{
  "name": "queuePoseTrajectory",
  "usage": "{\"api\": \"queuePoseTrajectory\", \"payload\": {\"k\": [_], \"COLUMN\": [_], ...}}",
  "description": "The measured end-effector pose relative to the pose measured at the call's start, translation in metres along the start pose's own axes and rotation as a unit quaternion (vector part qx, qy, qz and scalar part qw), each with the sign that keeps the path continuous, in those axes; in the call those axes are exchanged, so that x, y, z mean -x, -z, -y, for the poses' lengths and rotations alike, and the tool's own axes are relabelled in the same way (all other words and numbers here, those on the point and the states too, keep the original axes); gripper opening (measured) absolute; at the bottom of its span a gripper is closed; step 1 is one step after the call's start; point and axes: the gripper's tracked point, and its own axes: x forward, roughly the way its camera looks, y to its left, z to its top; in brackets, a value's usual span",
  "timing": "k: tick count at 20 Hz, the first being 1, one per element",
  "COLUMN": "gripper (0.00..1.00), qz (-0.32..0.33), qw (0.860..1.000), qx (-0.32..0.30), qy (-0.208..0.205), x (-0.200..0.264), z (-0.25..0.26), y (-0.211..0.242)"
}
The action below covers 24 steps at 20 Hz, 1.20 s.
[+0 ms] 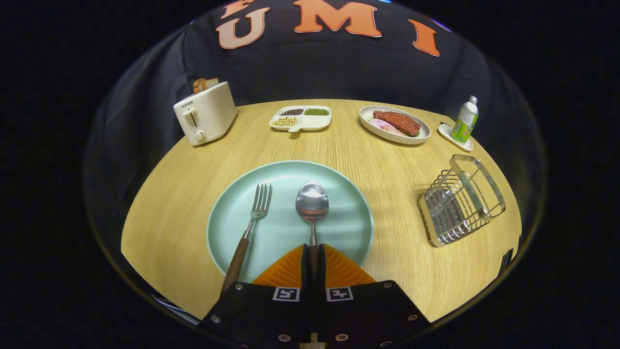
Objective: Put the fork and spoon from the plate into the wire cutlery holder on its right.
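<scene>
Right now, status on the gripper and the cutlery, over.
Gripper shut on spoon handle, spoon bowl over plate. Fork lies on plate, left of spoon. Wire holder stands right of plate, bare table between.

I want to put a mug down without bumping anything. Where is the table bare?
Bare wood lies between the plate and the toaster, and between the plate and the wire cutlery holder. The far edge is crowded: snack tray, food dish, bottle. The gripper is shut on the spoon, beside the fork.

bright overhead light | glare on spoon (312, 201) | sharp focus | edges bowed
</scene>
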Motion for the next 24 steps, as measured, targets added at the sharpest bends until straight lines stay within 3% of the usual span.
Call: {"api": "queuePoseTrajectory", "payload": {"k": [5, 12, 20, 24], "gripper": [0.05, 0.05, 0.05, 0.05], "qz": [-0.012, -0.107, -0.249, -0.314], "qw": [0.999, 0.991, 0.967, 0.947], "qx": [0.019, 0.079, 0.053, 0.065], "qy": [-0.022, 0.005, 0.022, 0.022], "x": [0.068, 0.126, 0.105, 0.089], "z": [0.048, 0.143, 0.184, 0.188], "y": [-0.043, -0.059, -0.045, -0.034]}}
